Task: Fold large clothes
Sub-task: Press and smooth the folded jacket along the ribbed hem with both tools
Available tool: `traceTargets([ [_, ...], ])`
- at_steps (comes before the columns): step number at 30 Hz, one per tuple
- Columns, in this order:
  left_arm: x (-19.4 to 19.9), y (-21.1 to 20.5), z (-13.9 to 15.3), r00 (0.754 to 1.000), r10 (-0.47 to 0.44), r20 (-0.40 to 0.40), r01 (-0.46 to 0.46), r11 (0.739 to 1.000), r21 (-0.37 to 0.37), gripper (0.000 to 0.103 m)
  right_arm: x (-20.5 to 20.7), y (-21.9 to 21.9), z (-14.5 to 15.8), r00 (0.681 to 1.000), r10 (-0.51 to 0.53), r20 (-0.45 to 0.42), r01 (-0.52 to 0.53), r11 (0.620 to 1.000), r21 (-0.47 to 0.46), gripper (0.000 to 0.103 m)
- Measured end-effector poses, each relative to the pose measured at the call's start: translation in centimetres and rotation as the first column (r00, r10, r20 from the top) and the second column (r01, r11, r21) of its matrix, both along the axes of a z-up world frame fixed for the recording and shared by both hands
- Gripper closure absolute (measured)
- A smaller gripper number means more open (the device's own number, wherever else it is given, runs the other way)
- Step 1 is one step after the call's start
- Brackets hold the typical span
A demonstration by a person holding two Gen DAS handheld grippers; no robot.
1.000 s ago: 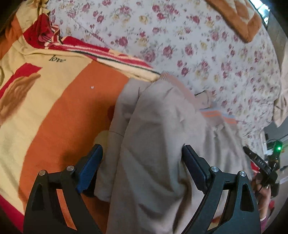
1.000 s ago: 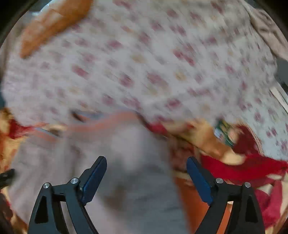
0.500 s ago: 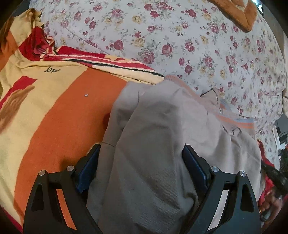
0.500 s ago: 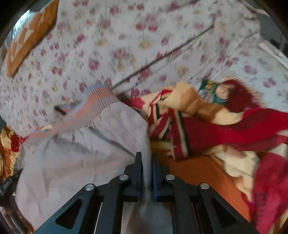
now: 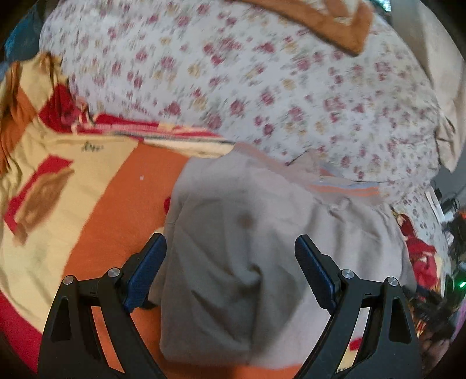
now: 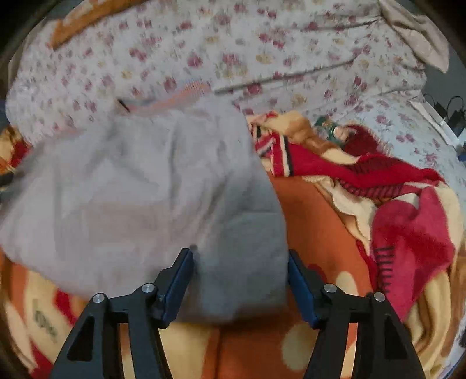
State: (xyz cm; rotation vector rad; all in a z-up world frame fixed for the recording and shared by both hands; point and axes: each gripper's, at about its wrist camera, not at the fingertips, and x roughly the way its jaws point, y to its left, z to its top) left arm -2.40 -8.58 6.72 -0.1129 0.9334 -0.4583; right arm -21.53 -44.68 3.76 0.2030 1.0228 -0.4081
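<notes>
A beige-grey garment [image 5: 247, 233] with orange and blue striped trim lies bunched and folded over on an orange, cream and red blanket [image 5: 96, 210]. My left gripper [image 5: 230, 268] is open just above the garment's near part, its fingers on either side of the cloth. In the right wrist view the same garment [image 6: 139, 189] fills the left and middle. My right gripper [image 6: 240, 284] is open, its fingers standing on either side of the garment's near corner.
A white floral sheet [image 5: 262, 87] covers the bed beyond the blanket, with an orange-brown cushion [image 5: 326, 26] at the far edge. The blanket's red and cream folds [image 6: 393, 204] are heaped to the right of the garment. A beige cloth [image 6: 416, 35] lies far right.
My right gripper was shut on the garment's edge half a second ago and has now opened and let it go. The left gripper stays open and has lifted slightly off the cloth.
</notes>
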Motion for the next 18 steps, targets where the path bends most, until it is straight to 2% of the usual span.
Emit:
traceTargets([
  [3,-1.2,-0.3,0.9,1.0,-0.005,0.029,0.005,1.0,0.002,0.013,-1.3,1.3,3.0,0.995,0.037,0.095,-0.035,0.999,-0.02,0.039],
  [5,-1.9,-0.7,1.2,1.0,-0.008,0.024,0.008,1.0,-0.006,0.013,-1.5,2.0,4.3,0.989,0.064,0.13,-0.063,0.998,-0.012,0.03],
  [6,-2.4,-1.1,1.4,1.0,-0.012,0.014,0.012,1.0,-0.01,0.013,-1.4,2.3,4.8,0.987,0.077,0.139,-0.076,0.997,-0.009,0.022],
  [7,-2.7,-1.3,1.4,1.0,-0.017,0.01,0.017,1.0,-0.007,0.013,-1.3,2.8,5.2,0.985,0.088,0.15,-0.088,0.996,-0.005,0.019],
  [12,-5.2,-2.4,0.3,0.999,-0.032,0.02,0.031,0.998,0.057,0.013,-0.1,3.7,5.5,0.976,0.112,0.185,-0.119,0.992,0.03,0.019],
  [15,-5.2,-2.6,-0.9,0.999,-0.032,0.006,0.032,0.995,0.095,0.013,1.3,3.5,4.8,0.978,0.102,0.181,-0.119,0.989,0.085,0.019],
  [18,-4.6,-2.7,-1.7,1.0,-0.011,0.027,0.007,0.991,0.136,0.013,2.7,3.7,3.5,0.978,0.106,0.178,-0.133,0.98,0.148,0.019],
])
